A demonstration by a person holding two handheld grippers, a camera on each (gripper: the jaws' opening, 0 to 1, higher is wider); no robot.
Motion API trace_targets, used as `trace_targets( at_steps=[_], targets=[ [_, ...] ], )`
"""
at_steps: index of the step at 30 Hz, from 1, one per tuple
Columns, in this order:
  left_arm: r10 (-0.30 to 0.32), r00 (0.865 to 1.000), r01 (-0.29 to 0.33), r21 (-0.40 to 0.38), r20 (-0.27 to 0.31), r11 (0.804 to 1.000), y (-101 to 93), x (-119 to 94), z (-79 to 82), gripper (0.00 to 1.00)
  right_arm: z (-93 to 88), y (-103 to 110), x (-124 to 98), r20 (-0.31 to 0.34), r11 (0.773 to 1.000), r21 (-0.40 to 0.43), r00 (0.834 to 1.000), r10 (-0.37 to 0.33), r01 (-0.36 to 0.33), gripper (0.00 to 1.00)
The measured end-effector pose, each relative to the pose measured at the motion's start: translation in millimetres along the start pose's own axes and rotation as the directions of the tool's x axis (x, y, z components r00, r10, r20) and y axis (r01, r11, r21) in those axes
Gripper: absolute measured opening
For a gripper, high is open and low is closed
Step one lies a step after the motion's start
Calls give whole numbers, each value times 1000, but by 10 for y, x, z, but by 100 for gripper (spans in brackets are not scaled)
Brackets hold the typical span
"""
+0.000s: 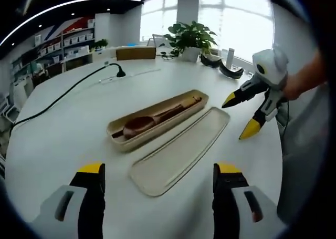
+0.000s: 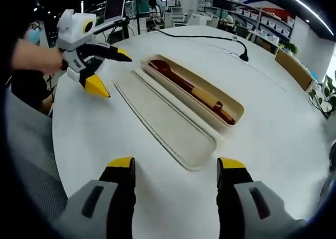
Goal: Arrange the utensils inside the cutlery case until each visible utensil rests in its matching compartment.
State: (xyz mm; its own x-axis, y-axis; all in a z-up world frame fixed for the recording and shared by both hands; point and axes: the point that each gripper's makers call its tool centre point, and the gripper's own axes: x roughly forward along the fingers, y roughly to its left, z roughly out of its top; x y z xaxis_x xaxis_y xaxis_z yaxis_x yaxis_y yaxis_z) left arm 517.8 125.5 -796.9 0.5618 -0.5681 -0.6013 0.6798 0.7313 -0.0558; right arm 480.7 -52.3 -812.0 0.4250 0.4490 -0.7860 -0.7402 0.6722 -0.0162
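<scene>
- Nearest in left gripper view: left gripper [image 1: 157, 178], yellow-tipped jaws spread wide, nothing btwn them, hovering over white table [image 1: 63, 139].
- Just past it: case lid [image 1: 181, 149], flat, beige, lying alongside the cutlery case [image 1: 157, 119], v. close, can't tell if touching.
- Cutlery case open, beige, long; wooden spoon [image 1: 152, 121] lies inside, bowl twd one end, handle running to the other. More utensils in there poss. but can't make out; compartment dividers not clear.
- Right gripper [image 1: 247, 113] enters left gripper view from right, jaws apart, empty, tips near far end of lid, not touching it. Person's hand [image 1: 304, 79] holds it.
- Right gripper view: right gripper [image 2: 176, 178] jaws wide, empty, above table near lid [image 2: 168, 118]; case [image 2: 194, 89] beyond lid w/ spoon [image 2: 184, 86] in it.
- Left gripper [image 2: 102, 65] there at upper left, jaws parted, clear of lid.
- Bkgd: black cable [image 1: 63, 94] across table, potted plant [image 1: 191, 39] at far edge, shelving [image 1: 68, 44], windows.
</scene>
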Motion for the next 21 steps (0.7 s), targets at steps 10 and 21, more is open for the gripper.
trace_targets(
  at_steps=[10,21],
  targets=[
    [-13,1000,13,11,1,1000,-48,69,0,85,21,1,90,1,1000,1,1000,15,-15,62],
    [-19,1000,19,35,5,999,-137,143,9,81,0,-23,71,2,1000,-3,1000,8,-8,62]
  ],
)
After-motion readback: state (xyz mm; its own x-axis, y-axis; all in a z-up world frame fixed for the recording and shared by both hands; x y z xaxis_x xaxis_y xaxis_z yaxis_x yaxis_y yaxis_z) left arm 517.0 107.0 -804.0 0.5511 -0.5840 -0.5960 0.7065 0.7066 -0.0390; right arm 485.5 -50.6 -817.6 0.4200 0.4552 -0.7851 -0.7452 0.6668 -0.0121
